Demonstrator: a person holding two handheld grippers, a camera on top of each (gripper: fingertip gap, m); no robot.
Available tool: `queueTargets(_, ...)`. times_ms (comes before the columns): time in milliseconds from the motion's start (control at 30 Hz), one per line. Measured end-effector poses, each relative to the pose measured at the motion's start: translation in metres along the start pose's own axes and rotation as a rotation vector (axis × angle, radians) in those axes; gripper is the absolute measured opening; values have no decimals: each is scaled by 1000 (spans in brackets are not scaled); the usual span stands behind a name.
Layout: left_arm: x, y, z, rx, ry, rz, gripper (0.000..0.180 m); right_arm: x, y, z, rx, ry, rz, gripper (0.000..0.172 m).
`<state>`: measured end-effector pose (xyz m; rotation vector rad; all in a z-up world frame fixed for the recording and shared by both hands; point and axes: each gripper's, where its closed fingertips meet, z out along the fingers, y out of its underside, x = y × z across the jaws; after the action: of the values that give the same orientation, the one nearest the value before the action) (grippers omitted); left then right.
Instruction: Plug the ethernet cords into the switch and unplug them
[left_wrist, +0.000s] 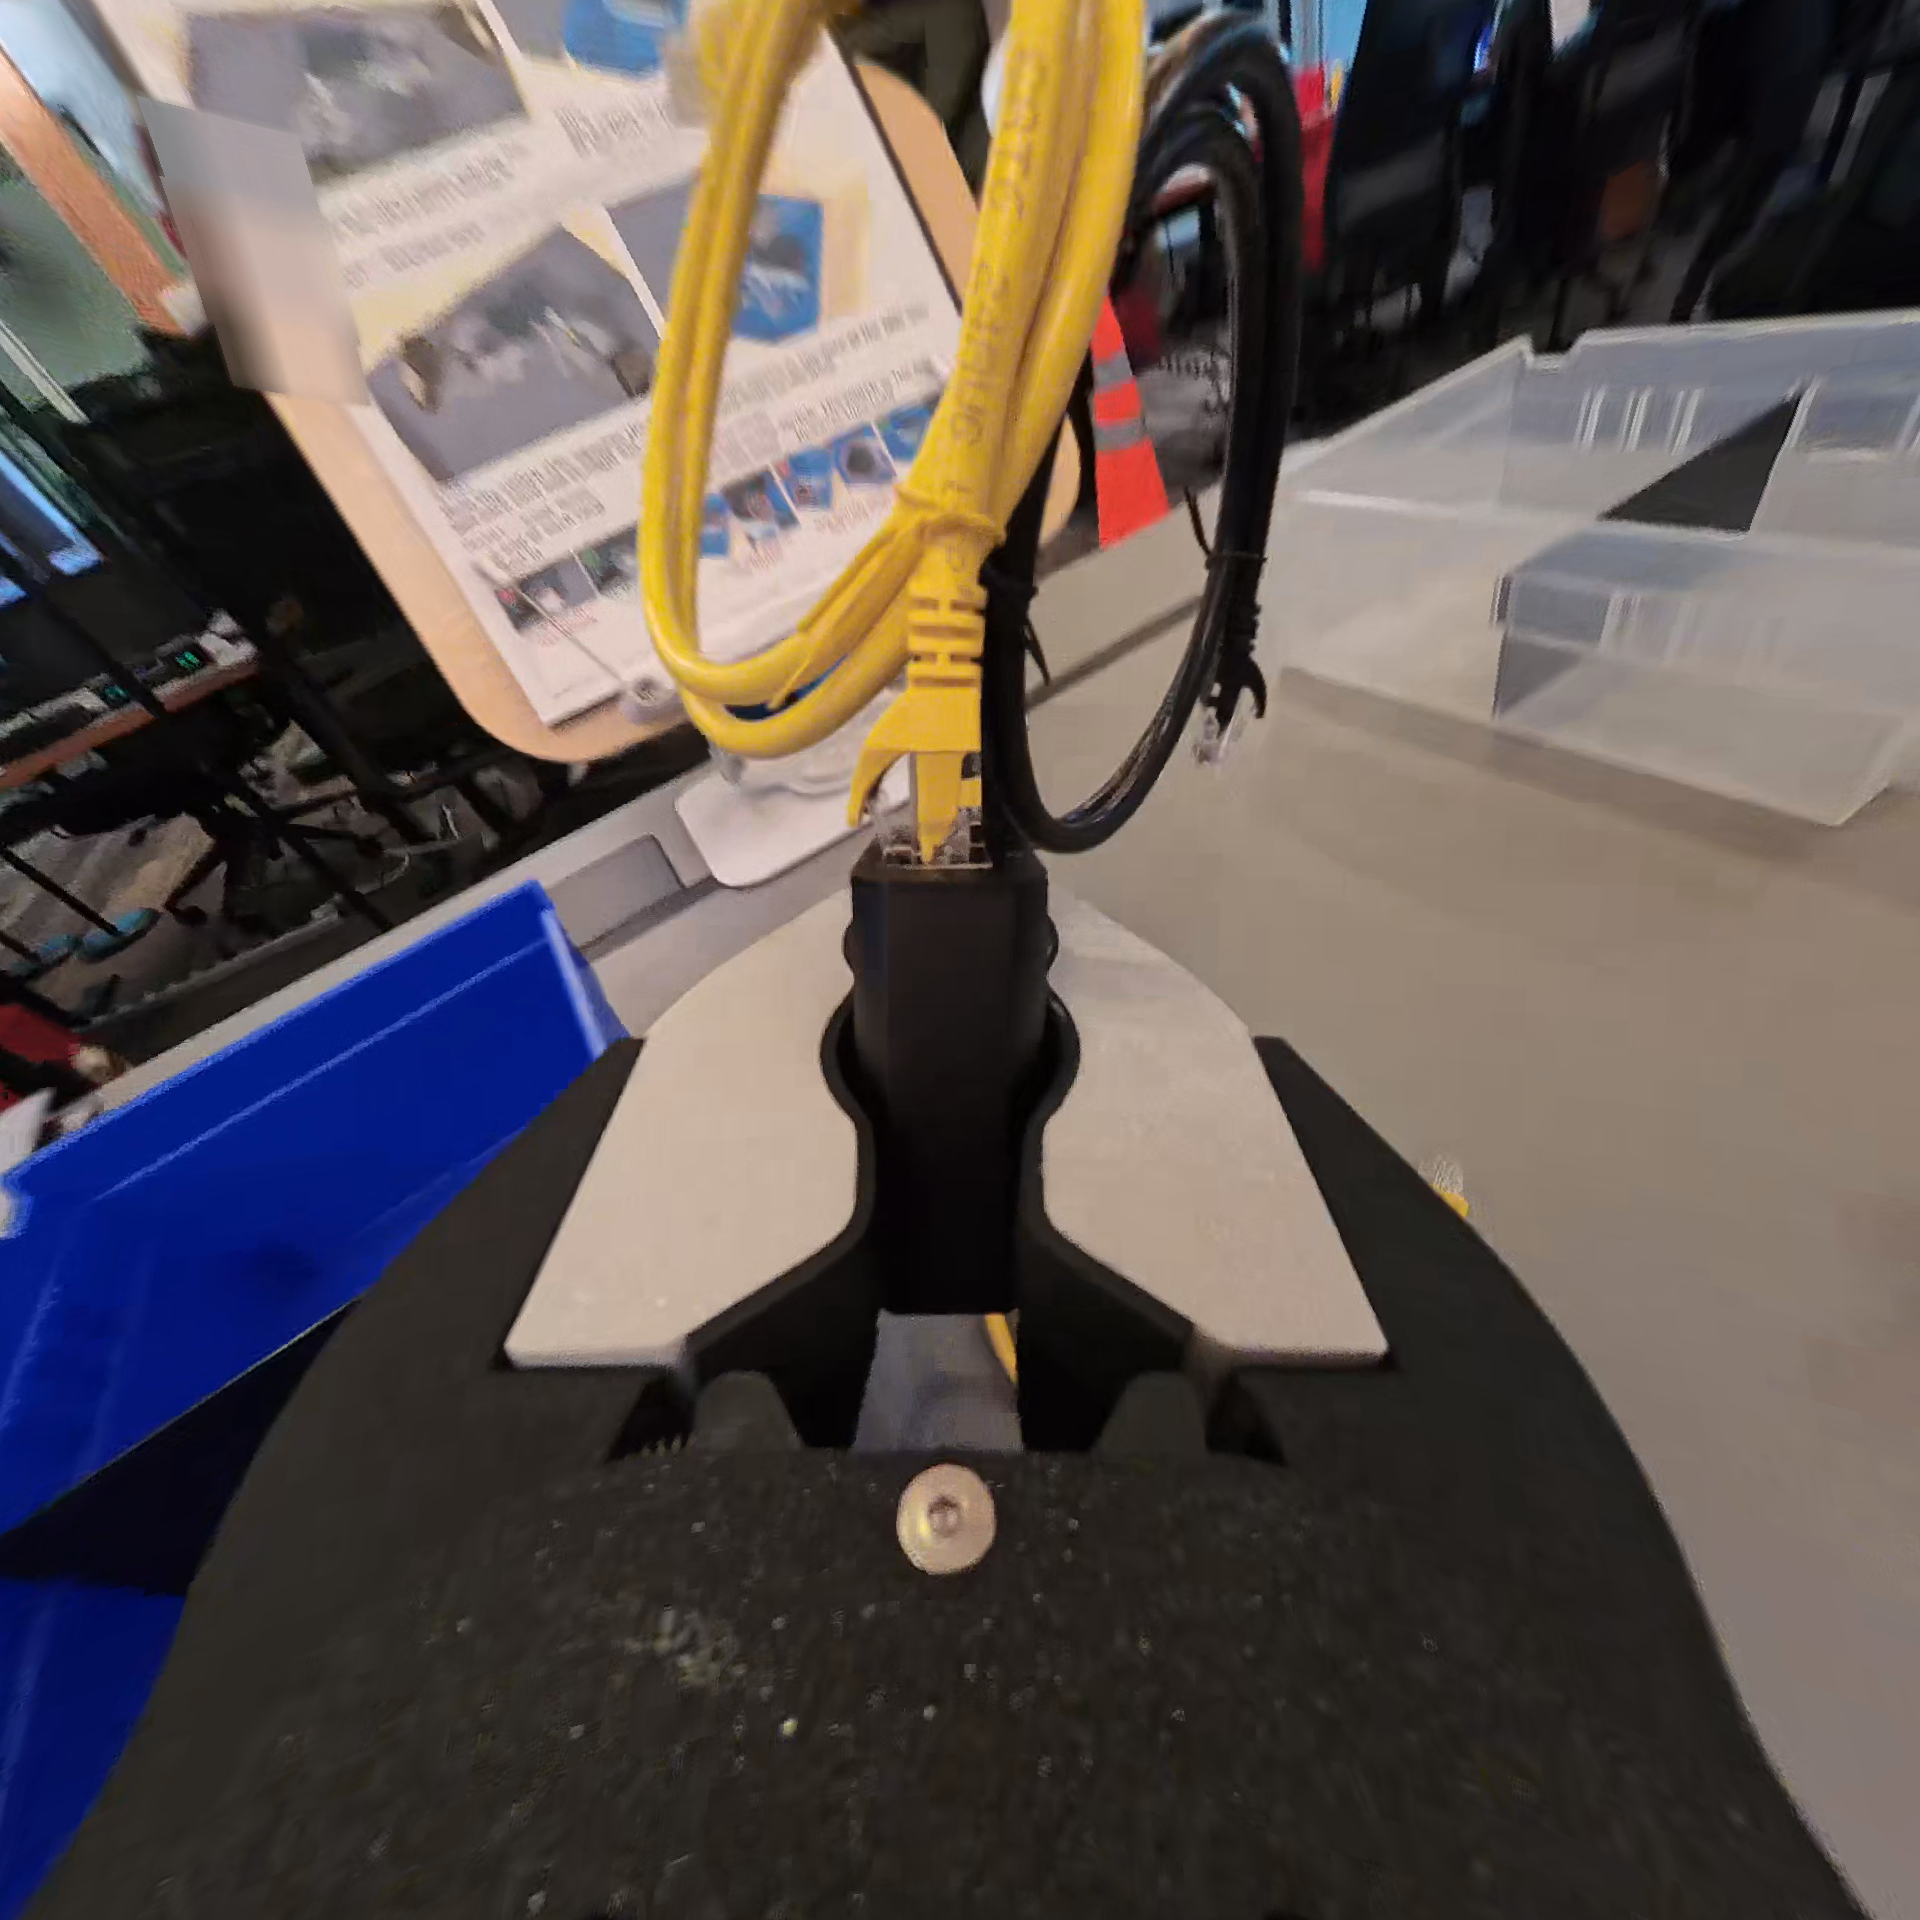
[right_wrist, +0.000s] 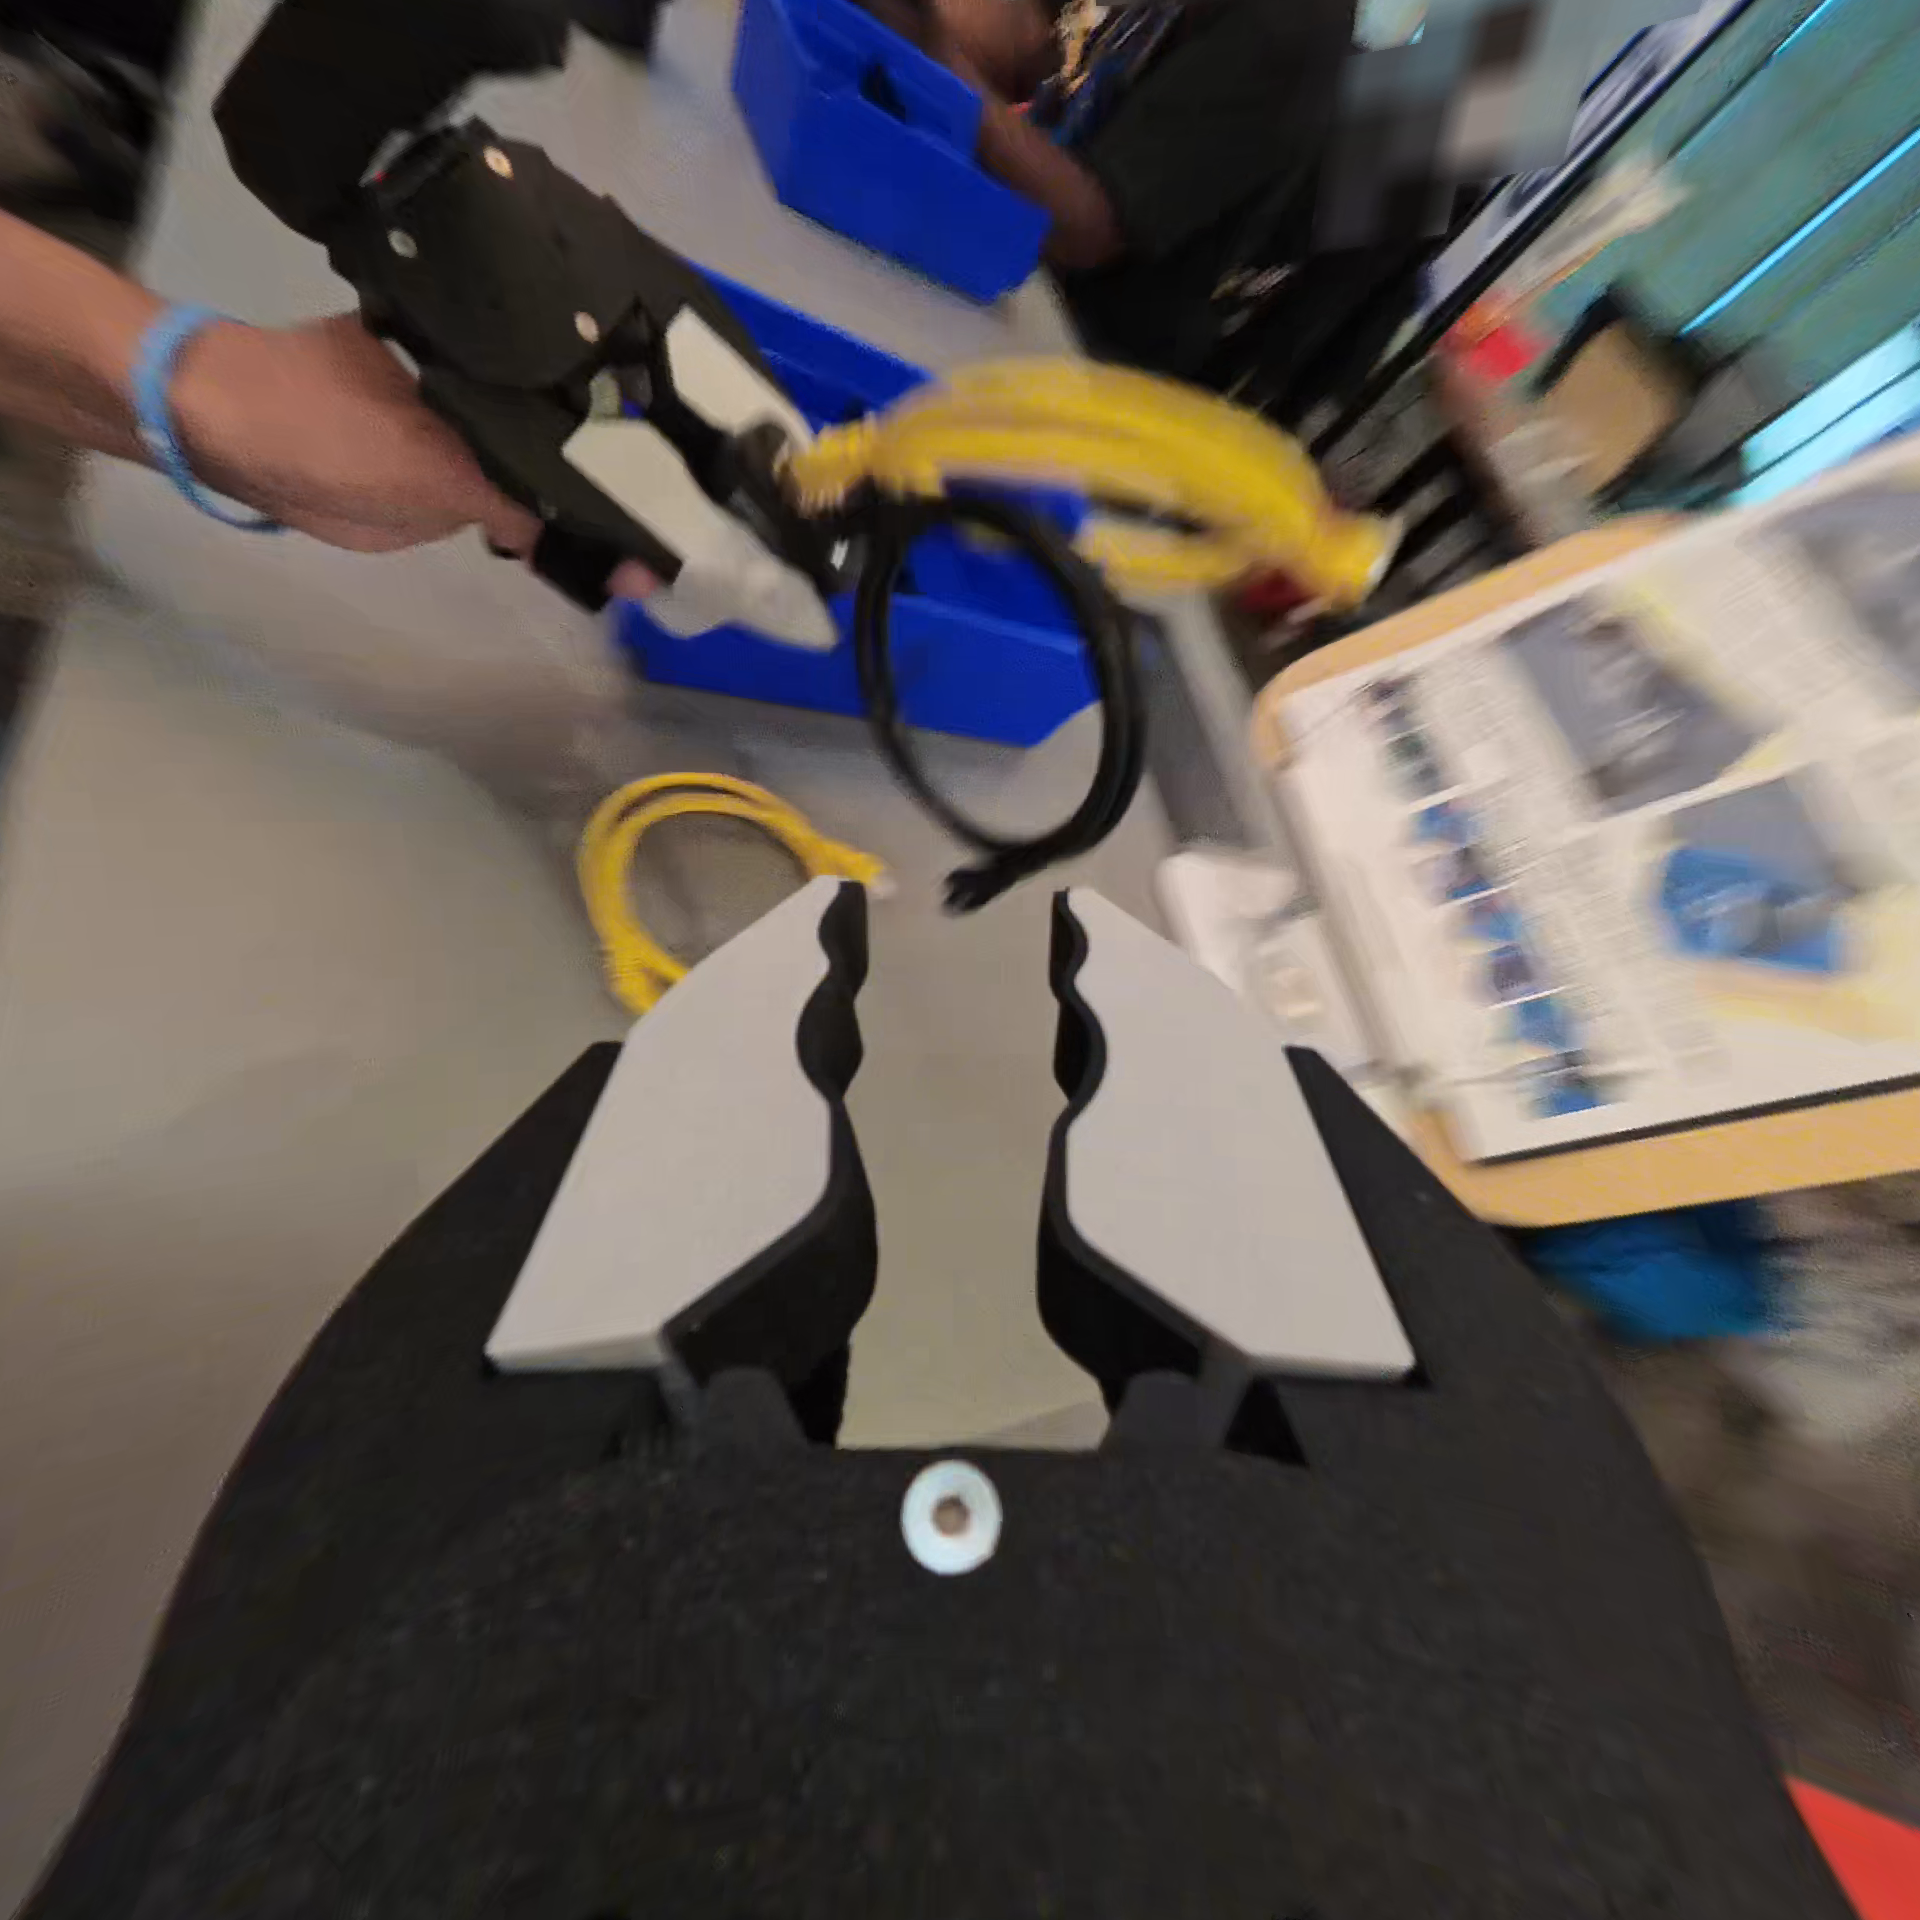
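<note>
Left tongs (left_wrist: 948, 883) clamp the black switch (left_wrist: 945, 1039), yellow cord (left_wrist: 940, 665) plugged in, above bare desk (left_wrist: 1455, 987). Right tongs (right_wrist: 956, 914) apart, holding nothing. Only right view shows a second yellow cord (right_wrist: 665, 883) on the desk.

The left claw (left_wrist: 945, 935) is clamped on the switch (left_wrist: 945, 1039), lifted above the worktop (left_wrist: 1455, 1039). Two cord bundles (left_wrist: 987, 416) are plugged into its front end. A bin (left_wrist: 260, 1195) sits to its left, a tray (left_wrist: 1610, 571) far right. Another cord coil (right_wrist: 675, 883) lies on the worktop ahead of the open right claw (right_wrist: 956, 914), a board (right_wrist: 1558, 883) to its right.
</note>
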<state>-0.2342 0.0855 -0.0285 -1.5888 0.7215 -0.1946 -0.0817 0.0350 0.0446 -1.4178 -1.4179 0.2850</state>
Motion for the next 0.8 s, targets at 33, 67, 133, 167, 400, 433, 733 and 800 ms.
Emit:
queueTargets(33,-3,-3,-10,31,-22,3,26,-5,13,4,-19,-92,103,40)
queueTargets(67,-3,-6,-18,60,-28,2,26,-14,27,13,-50,-179,202,52)
queueTargets(133,0,-10,-30,117,-30,-4,27,-44,57,43,-140,-334,327,73)
queueTargets(167,0,-12,-35,137,-35,-5,27,-64,69,62,-175,-388,329,74)
queueTargets(400,-9,-20,-50,251,-48,-38,30,-121,110,153,-222,-310,66,45)
queueTargets(433,-13,-19,-51,252,-50,-51,29,-120,105,158,-200,-305,47,43)
queueTargets(733,-23,-10,-49,265,-46,-59,28,-140,121,176,-337,-381,-95,13)
queueTargets(800,-21,-12,-50,282,-36,-50,27,-128,115,160,-342,-355,-97,12)
